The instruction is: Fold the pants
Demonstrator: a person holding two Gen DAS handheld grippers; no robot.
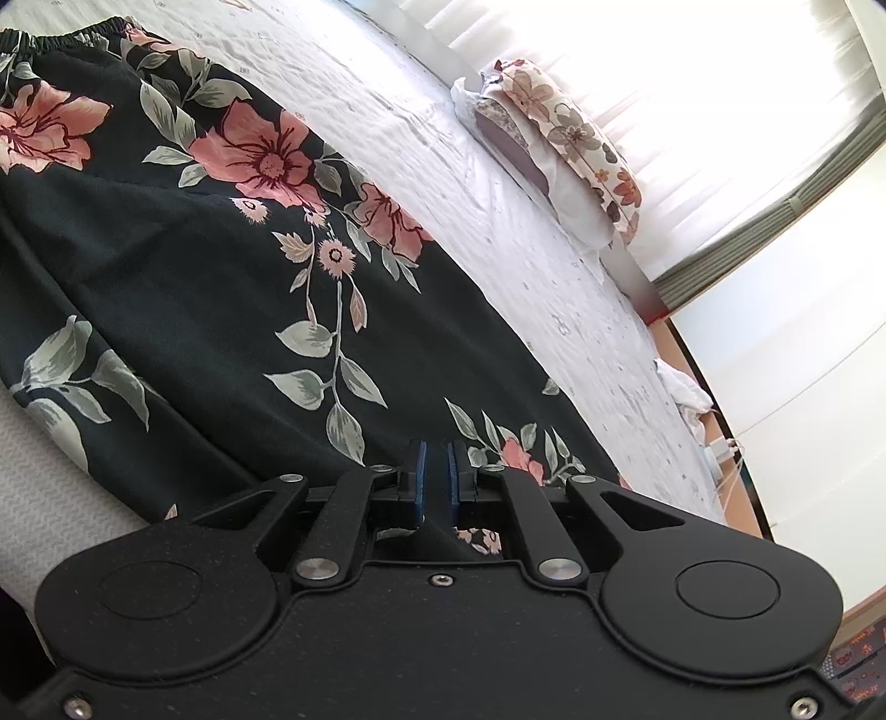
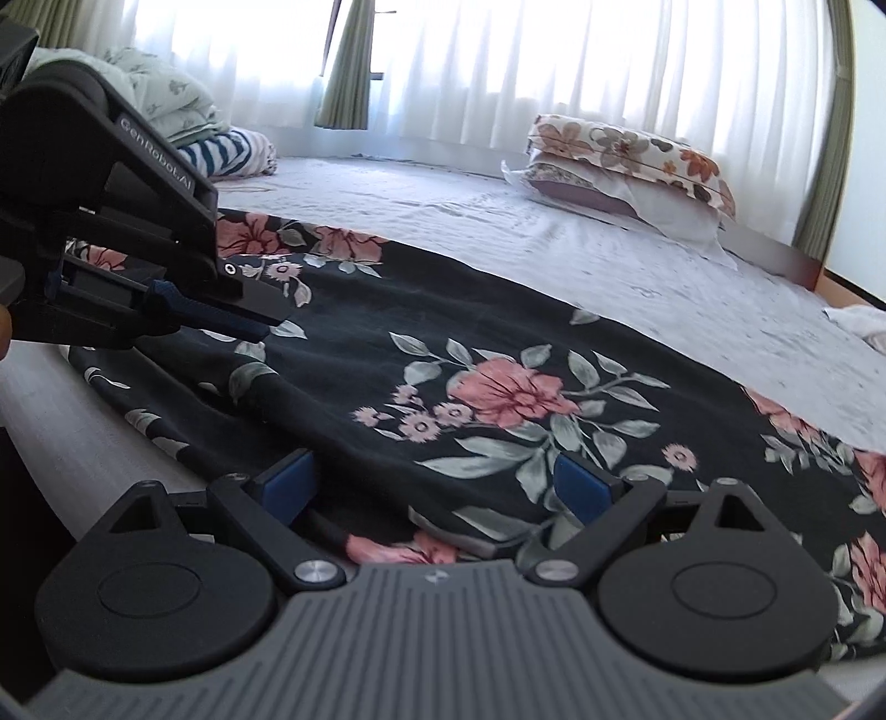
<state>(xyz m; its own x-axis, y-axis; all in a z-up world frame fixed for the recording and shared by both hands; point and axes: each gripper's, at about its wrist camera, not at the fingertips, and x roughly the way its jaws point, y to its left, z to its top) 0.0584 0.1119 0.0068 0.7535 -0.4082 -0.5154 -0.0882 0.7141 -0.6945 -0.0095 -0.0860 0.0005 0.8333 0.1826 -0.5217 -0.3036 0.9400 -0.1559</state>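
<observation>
Left gripper (image 1: 436,476): low over the near edge, blue pads almost together, pinching a ridge of fabric. Right gripper (image 2: 434,484): level, pads spread wide, fabric lying between them, nothing clamped; left gripper at its 10 o'clock. Pants (image 2: 498,354): black, pink flowers, grey-green leaves, spread flat on the white bed (image 2: 637,277); elastic waistband (image 1: 61,36) at 11 o'clock in left view.

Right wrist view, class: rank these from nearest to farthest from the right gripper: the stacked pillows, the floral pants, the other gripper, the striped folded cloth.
1. Floral pants: their edge lies between the open fingers of the right gripper.
2. Left gripper: on the left, down on the pants.
3. Striped folded cloth: far left, by the curtains.
4. Stacked pillows: far right; too close to call against the cloth.
</observation>
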